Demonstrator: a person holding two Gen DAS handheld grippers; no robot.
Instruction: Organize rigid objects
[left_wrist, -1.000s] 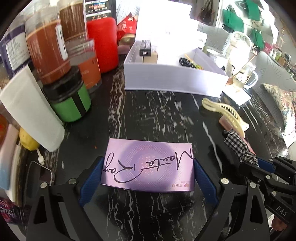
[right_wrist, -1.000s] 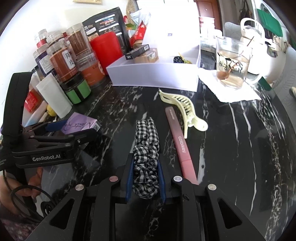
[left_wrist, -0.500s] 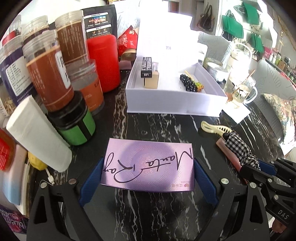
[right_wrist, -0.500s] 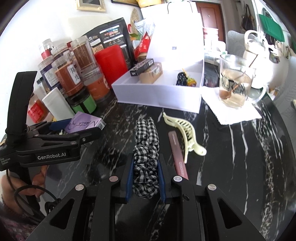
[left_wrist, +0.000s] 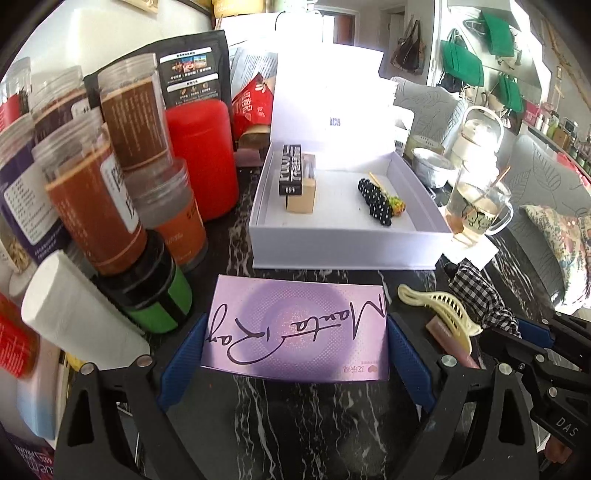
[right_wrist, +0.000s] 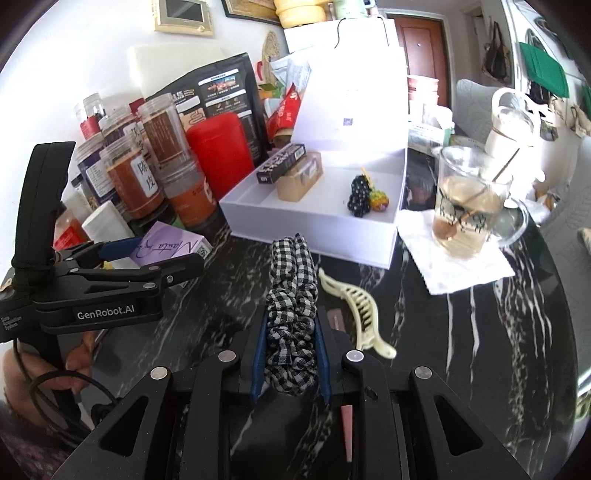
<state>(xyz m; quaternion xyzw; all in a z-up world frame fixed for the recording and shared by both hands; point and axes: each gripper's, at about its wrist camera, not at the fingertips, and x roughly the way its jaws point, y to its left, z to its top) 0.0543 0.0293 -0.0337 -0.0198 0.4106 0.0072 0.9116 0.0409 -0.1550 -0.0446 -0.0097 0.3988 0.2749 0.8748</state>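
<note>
My left gripper (left_wrist: 295, 354) is shut on a flat purple "Manta Ray" box (left_wrist: 297, 328), held by its two short ends above the black marble table. The right wrist view shows that same purple box (right_wrist: 166, 248) in the left gripper (right_wrist: 147, 254). My right gripper (right_wrist: 290, 354) is shut on a black-and-white checked scrunchie (right_wrist: 293, 306), also lifted; the scrunchie (left_wrist: 476, 291) shows at the right of the left wrist view. Ahead stands an open white box (left_wrist: 343, 243) (right_wrist: 314, 221) holding a black carton, a tan carton and a dotted hair tie.
A cream claw clip (right_wrist: 354, 310) and a pink bar (right_wrist: 336, 319) lie on the table (right_wrist: 461, 350) under the right gripper. Jars, a red canister (left_wrist: 203, 155) and a green-banded tub (left_wrist: 155, 295) crowd the left. A glass mug (right_wrist: 465, 206) on a napkin stands at right.
Both grippers have risen with their loads and tipped up, so the white box's inside and the room behind now show. The claw clip and pink bar stay on the table.
</note>
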